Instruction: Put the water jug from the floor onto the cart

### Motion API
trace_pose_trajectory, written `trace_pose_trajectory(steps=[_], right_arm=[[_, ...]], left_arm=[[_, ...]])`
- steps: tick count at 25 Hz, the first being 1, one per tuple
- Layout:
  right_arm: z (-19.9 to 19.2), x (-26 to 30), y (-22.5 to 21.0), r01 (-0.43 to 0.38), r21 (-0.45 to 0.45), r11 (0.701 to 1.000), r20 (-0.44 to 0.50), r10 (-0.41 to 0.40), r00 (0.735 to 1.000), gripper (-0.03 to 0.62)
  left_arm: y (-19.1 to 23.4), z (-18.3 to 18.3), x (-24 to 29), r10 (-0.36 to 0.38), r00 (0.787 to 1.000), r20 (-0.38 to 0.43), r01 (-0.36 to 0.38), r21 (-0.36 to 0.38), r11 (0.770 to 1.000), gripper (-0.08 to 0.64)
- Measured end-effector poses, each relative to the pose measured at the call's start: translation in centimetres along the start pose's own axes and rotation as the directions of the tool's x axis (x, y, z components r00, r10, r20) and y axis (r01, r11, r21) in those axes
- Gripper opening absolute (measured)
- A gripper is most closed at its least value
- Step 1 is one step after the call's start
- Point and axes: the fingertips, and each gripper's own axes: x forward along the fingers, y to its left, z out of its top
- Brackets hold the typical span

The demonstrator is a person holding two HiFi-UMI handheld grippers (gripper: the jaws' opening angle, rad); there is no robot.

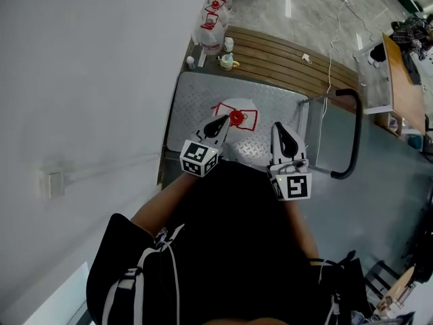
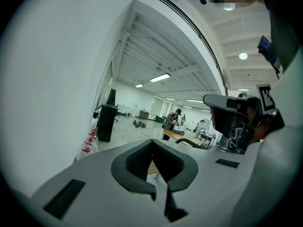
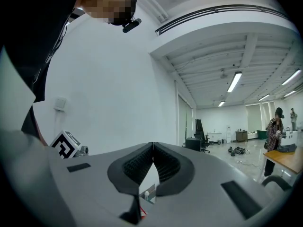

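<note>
Nearest, a person in dark clothes stands over a cart, holding the left gripper [image 1: 223, 120] and right gripper [image 1: 281, 131] roughly level ahead of them. Both tongs are pinched fully closed with nothing between them, probably because the load is already set down. Just beyond the left tips, one jug [image 1: 247, 108] with a red cap stands upright on the cart [image 1: 196, 93], so the task looks finished. Farther off, at least three spare jugs [image 1: 210, 36] stand by the wall.
</note>
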Motion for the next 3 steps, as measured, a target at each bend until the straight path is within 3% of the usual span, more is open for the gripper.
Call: trace_pose_trajectory(steps=[3], right_arm=[[-0.18,0.27,-0.10,-0.002,-0.004,1.000,-0.003,0.002,1.000,0.018]], left_arm=[[0.27,0.08,0.14,0.007,1.000,0.008,-0.007,0.005,1.000,0.018]])
